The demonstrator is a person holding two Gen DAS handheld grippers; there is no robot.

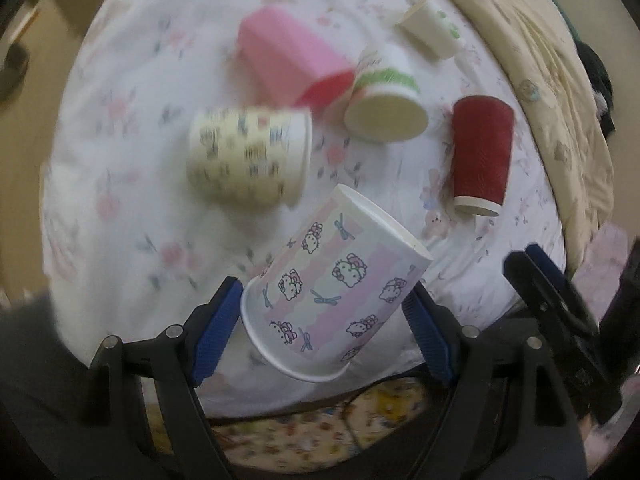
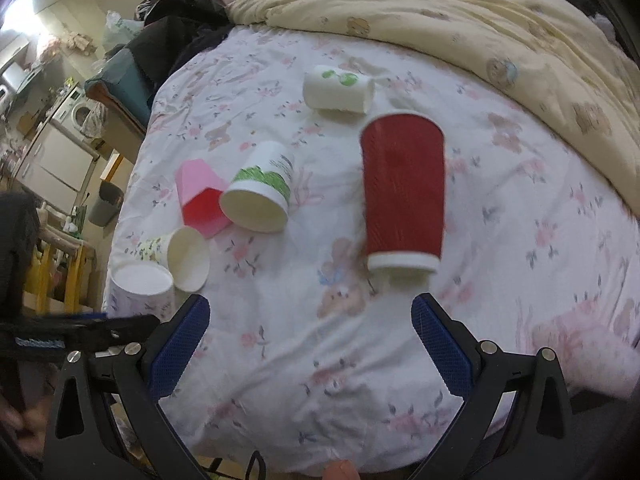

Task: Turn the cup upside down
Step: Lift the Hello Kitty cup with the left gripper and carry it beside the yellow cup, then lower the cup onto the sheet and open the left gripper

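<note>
My left gripper (image 1: 322,300) is shut on a Hello Kitty paper cup (image 1: 332,292) and holds it tilted above the bed. The cup's base points up and away in the left wrist view. The same cup (image 2: 140,286) shows at the lower left of the right wrist view, base side up. My right gripper (image 2: 310,326) is open and empty above the floral sheet. A tall red ribbed cup (image 2: 402,196) stands rim down just ahead of it. It also shows in the left wrist view (image 1: 482,152).
A pink cup (image 1: 288,60), a green-banded cup (image 1: 386,96), a cream patterned cup (image 1: 248,156) and a small white cup (image 1: 430,30) lie on their sides on the sheet (image 1: 120,184). A cream duvet (image 2: 480,12) is heaped at the back right. The right gripper's fingers (image 1: 544,280) show at the right.
</note>
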